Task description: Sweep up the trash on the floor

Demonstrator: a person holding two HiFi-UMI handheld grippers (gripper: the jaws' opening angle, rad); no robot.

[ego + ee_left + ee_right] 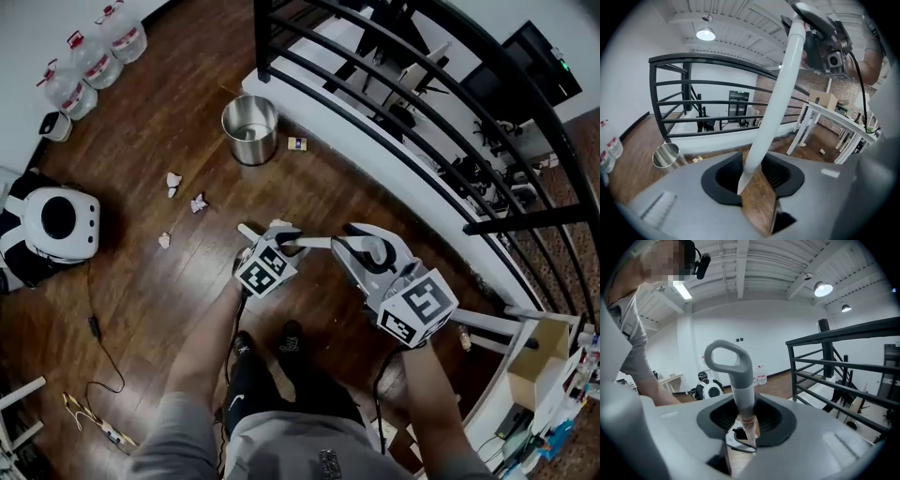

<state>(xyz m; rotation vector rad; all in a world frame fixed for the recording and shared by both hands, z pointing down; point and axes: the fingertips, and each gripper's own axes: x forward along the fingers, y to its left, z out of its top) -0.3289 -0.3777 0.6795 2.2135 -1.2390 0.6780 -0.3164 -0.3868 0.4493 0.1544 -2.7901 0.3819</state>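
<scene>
Head view: paper scraps [198, 202] lie on floor [141, 309], near bin [250, 129], well apart from both grippers. Left gripper [757, 187]: fingers pinching broom handle [778, 98] on its white shaft. Right gripper [740, 427]: fingers pinching its grey loop end. Judgement: I should grip firmly, reach past the scraps, then sweep them together in short strokes.

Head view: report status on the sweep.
Left gripper shut on white pole, right gripper shut on its grey loop end. Three paper scraps unswept on the floor, near metal bin. Nothing blocking them.
</scene>
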